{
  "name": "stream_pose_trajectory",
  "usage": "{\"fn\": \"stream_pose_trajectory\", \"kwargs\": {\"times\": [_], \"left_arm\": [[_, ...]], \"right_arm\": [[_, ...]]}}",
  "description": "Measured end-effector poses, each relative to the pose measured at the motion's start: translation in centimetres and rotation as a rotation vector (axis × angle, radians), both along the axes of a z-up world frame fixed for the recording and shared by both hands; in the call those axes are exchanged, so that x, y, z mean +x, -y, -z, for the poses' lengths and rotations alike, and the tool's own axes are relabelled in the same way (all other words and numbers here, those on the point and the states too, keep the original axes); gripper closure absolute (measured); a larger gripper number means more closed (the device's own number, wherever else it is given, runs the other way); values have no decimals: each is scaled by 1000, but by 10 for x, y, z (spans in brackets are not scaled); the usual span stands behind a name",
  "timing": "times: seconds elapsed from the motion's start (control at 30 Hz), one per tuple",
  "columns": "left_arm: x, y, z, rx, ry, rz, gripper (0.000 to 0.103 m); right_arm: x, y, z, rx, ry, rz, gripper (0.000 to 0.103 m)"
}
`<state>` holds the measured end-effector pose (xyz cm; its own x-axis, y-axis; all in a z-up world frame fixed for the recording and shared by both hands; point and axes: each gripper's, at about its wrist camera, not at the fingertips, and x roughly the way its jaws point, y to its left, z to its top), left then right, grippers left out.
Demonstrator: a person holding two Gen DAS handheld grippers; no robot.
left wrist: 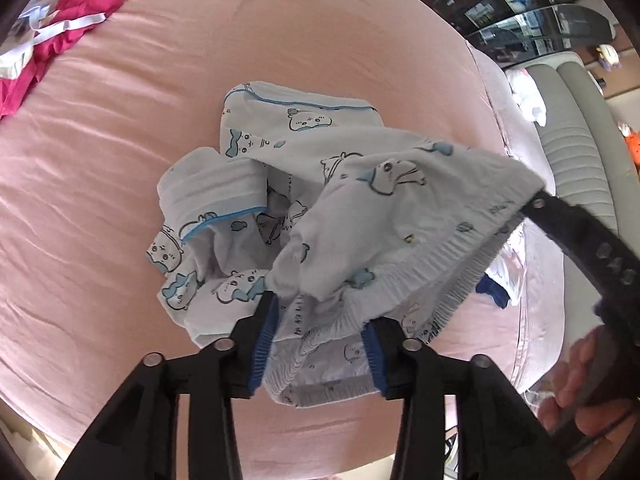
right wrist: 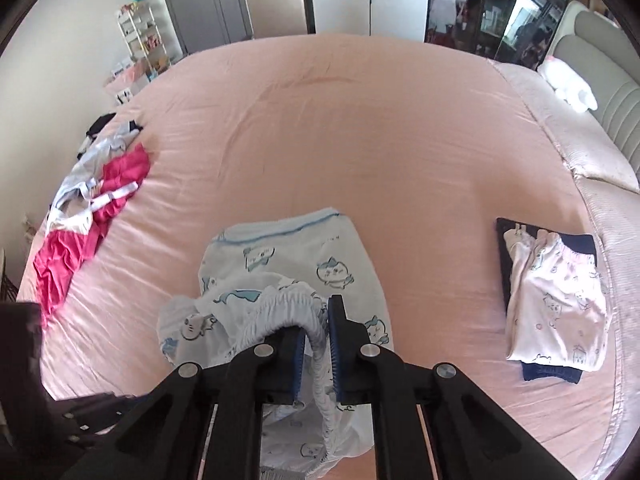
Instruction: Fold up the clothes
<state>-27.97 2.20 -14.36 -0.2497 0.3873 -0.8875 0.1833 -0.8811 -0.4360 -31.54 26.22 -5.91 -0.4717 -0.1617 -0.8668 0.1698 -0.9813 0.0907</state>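
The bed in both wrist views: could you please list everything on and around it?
Printed shorts: one, white with blue cartoons, front middle of bed, waistband lifted.
Pink garment: one, crumpled with white pieces, far left.
Folded stack: one, pale printed piece over a dark one, right side.
Bed sheet: one, pink.
Plush toy: one, white, by the grey headboard.
Shelf rack: one, white, left wall.
Left gripper: jaws apart around the waistband.
Right gripper: jaws shut on the waistband.

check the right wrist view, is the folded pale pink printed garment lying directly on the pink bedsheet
No, the folded pale pink printed garment rests on top of a folded dark navy garment, which lies on the pink bedsheet.
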Motion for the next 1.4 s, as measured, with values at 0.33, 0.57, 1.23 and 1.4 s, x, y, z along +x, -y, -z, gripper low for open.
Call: {"fn": "stream_pose_trajectory", "kwargs": {"times": [0.33, 0.57, 1.23, 1.4], "left_arm": [[15, 10, 25, -239, 134, -36, 44], [2, 43, -60, -412, -107, -93, 68], [-10, 22, 28, -225, 139, -14, 83], [-15, 19, -12, -217, 24, -5, 84]], "right_arm": [[-6, -30, -26, -39, -41, 117, 95], [20, -42, 9, 21, 51, 122, 95], [-28, -53, 25, -89, 97, 175, 99], [-9, -65, -19, -79, 29, 166, 99]]}}
